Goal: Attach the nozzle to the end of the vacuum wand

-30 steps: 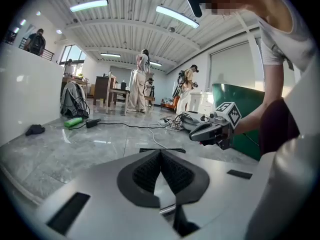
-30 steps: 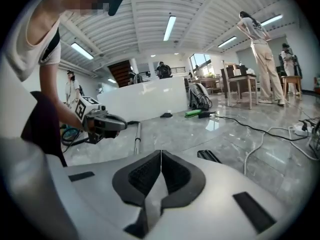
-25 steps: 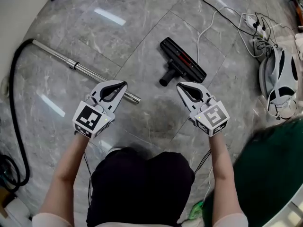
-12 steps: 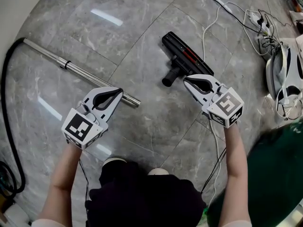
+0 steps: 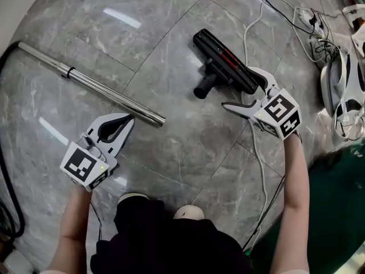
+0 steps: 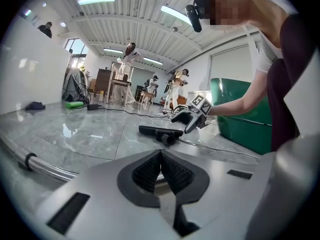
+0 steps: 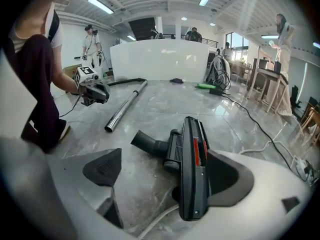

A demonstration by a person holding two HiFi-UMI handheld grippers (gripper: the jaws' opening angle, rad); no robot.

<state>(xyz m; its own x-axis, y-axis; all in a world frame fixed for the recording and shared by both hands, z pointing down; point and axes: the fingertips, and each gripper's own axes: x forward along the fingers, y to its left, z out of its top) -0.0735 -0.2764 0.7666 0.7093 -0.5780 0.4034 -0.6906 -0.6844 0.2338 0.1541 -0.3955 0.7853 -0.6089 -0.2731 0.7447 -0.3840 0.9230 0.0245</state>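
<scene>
Grey marble floor [image 5: 188, 147] carries both parts, well apart and unjoined: wand [image 5: 97, 87] at left, nozzle [image 5: 225, 67] at far right. The right gripper [image 5: 238, 87], jaws just opened wide, straddles the nozzle's end ungripped. The left gripper [image 5: 130, 120], jaws closed and empty, is near the wand's tip.

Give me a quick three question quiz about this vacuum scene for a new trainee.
1. True or false: the nozzle is already fitted on the wand.
2. Which gripper is open? A left gripper, B right gripper, C both.
3. What lies between the right gripper's jaws?
Key: 1 false, they lie apart on the floor. 2 B; its jaws have just been opening. 3 The nozzle, not yet gripped.
</scene>
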